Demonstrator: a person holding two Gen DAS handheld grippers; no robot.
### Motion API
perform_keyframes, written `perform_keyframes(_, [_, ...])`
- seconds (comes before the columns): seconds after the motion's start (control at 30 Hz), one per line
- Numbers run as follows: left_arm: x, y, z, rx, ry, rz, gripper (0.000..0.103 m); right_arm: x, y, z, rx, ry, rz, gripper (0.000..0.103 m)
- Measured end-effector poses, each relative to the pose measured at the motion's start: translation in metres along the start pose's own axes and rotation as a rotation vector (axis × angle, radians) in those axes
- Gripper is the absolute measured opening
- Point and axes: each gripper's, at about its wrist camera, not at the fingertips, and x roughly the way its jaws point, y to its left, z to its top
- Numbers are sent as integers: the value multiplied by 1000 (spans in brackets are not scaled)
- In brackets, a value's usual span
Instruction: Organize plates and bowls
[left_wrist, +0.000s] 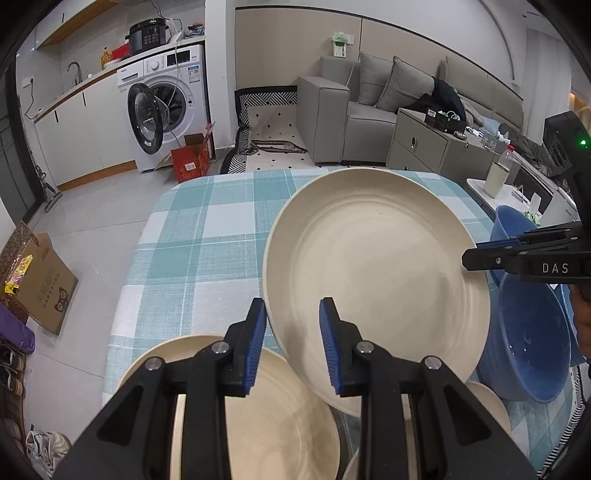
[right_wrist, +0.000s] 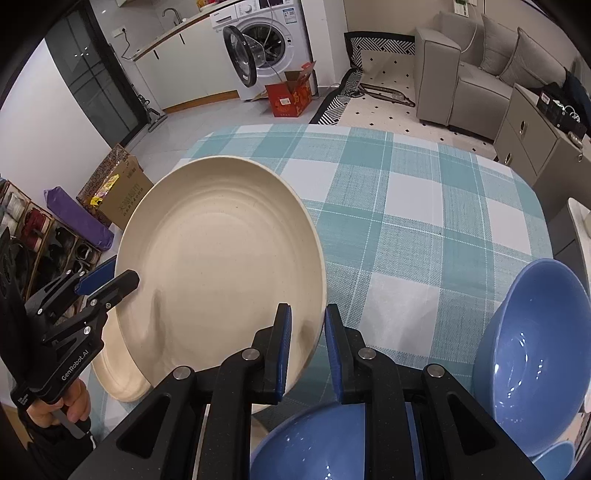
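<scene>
Item: large cream plate (left_wrist: 373, 273), tilted and raised above my desk (left_wrist: 207, 236), which wears a teal-and-white checked cloth. My right gripper (right_wrist: 306, 347) has the plate's near-right rim between its blue pads, jaws narrow, clamped on it. My left gripper (left_wrist: 291, 343) sits at the plate's near-left rim, jaws partly open; whether the pads touch the rim I cannot tell. Item: second cream plate (left_wrist: 280, 435), flat on the desk below the left gripper. Item: blue bowl (right_wrist: 532, 354), on its side at the right. Item: another blue bowl (right_wrist: 314, 446), nearest edge.
</scene>
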Motion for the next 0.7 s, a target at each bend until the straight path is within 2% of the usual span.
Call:
perform_keyframes(0.33, [-37, 2, -22, -1, -45, 18, 28, -30, 25, -24, -34, -47, 9, 19])
perform_keyframes(0.7, [-69, -5, -52, 14, -74, 28, 28, -50, 46, -67, -59, -78, -6, 19])
